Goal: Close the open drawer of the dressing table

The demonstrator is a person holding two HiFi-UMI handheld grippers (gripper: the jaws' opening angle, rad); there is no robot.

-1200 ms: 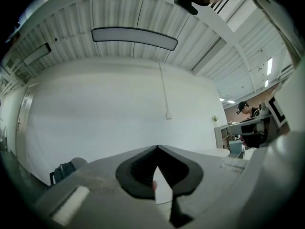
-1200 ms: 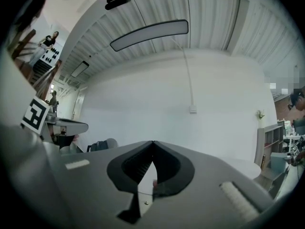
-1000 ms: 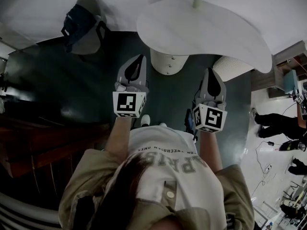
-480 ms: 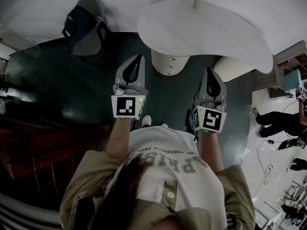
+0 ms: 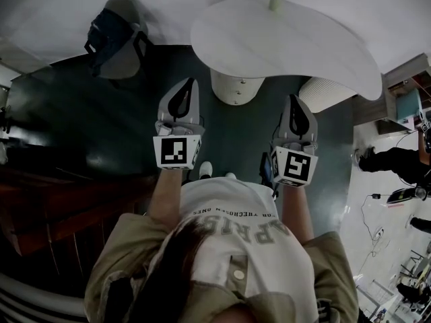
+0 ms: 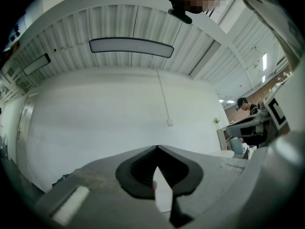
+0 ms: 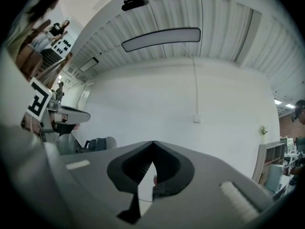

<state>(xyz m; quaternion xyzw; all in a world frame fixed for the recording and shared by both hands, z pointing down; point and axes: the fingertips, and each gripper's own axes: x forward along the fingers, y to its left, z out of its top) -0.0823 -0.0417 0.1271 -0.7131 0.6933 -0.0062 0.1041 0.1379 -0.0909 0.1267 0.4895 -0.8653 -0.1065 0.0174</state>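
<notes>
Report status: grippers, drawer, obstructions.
Left gripper shut, empty. Right gripper shut, empty. Drawer not in view; white table ahead. No obstruction seen.

Head view: heavy fisheye, lines bowed toward the borders. Dim overall. Dark floor (image 5: 81, 126) carries a faint sheen at left; lower left nearly black. White tabletop (image 5: 283, 39) is the brightest area, evenly lit.

Both gripper views: round vignette, black corners. Ceiling lamp (image 6: 131, 46), upper centre, glows bright; wall softly lit. Left gripper (image 6: 156, 149) and right gripper (image 7: 153, 144), lower centre, close to lens, blurred.
</notes>
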